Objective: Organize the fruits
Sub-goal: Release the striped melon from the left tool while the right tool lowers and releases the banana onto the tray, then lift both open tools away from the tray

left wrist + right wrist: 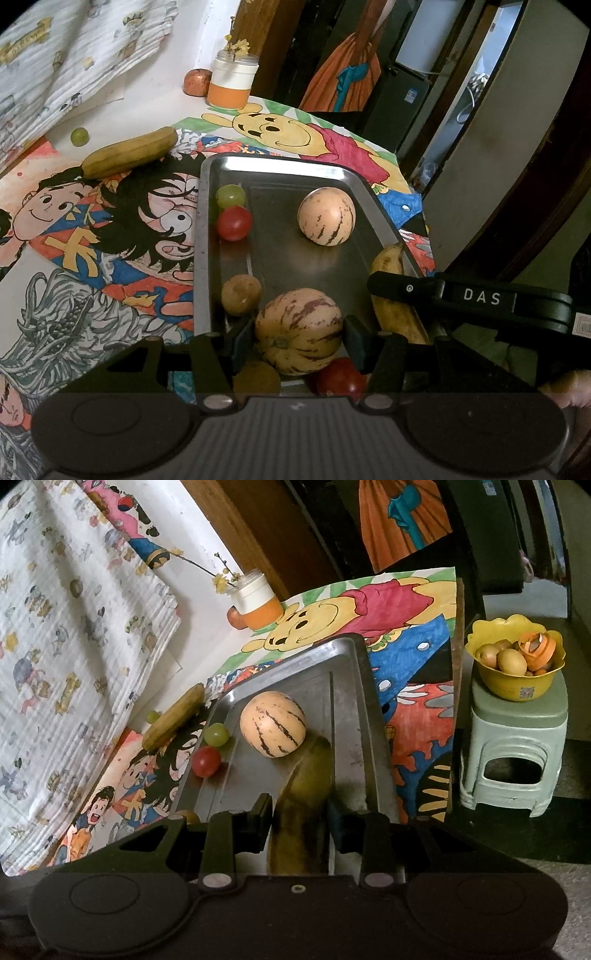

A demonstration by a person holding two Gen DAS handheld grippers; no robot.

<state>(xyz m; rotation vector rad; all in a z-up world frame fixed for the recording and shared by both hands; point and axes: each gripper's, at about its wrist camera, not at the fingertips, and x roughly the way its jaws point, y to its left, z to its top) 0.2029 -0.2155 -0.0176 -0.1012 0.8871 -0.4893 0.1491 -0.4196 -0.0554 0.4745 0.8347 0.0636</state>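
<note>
Fruit lies in a rectangular shiny metal tray [210, 236] on a table covered with bright cartoon drawings [122, 236]. Our left gripper [298, 341] is clamped on a round cream melon with purple-brown stripes [298, 330] at the near end of the tray, one finger touching each side. Beyond it, a second striped cream melon [327, 216] sits in the middle of the tray, and a green grape [230, 195] and small red tomato [234, 222] touch each other by the left wall. A brown kiwi [241, 299] rests just left of the held melon. Our right gripper [300, 821] straddles a spotted yellow-brown banana [304, 812] lying along the tray's right side; we cannot tell whether its fingers touch it. Outside the tray, another yellow banana [129, 152] lies on the drawings, with a lone green grape [79, 136] near it. An orange-and-white jar [232, 81] stands at the far table edge.
</note>
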